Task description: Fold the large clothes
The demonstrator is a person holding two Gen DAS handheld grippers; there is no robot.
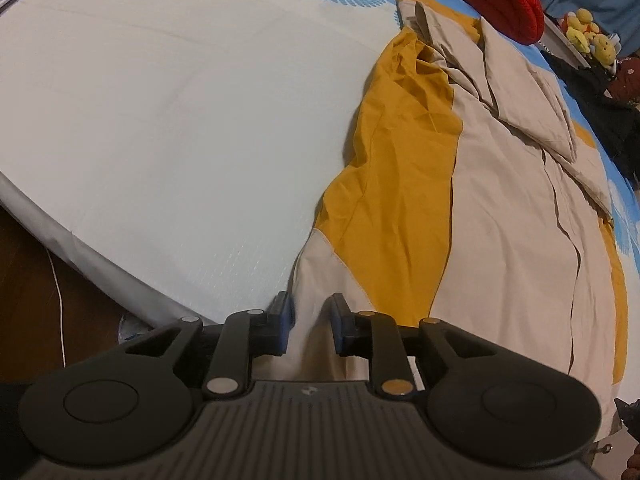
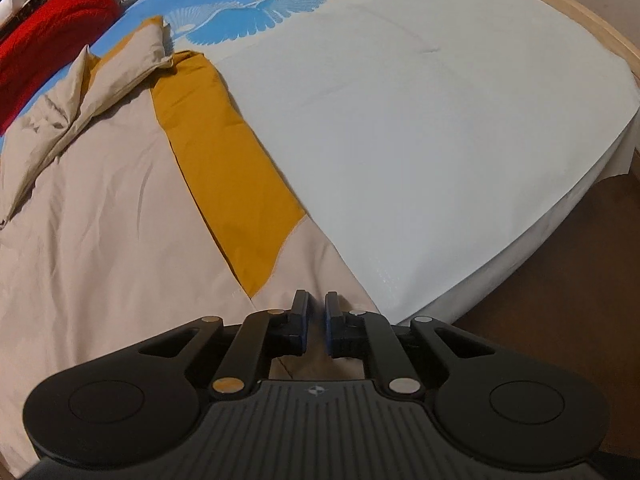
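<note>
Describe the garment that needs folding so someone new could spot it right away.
Find the bed with the pale sheet and blue wing pattern. Along one side lies a spread-out jacket, beige with mustard-yellow panels. The red knit near its collar is solid red and bunched, while the jacket is two-toned and flat.

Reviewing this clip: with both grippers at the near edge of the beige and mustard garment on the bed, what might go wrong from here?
1. The left gripper stands open around the garment hem, so it may close on only one layer.
2. The right gripper looks nearly closed on a thin bit of fabric, which may slip when lifted.
3. The bunched hood or collar folds at the far end could get folded in crooked.
</note>
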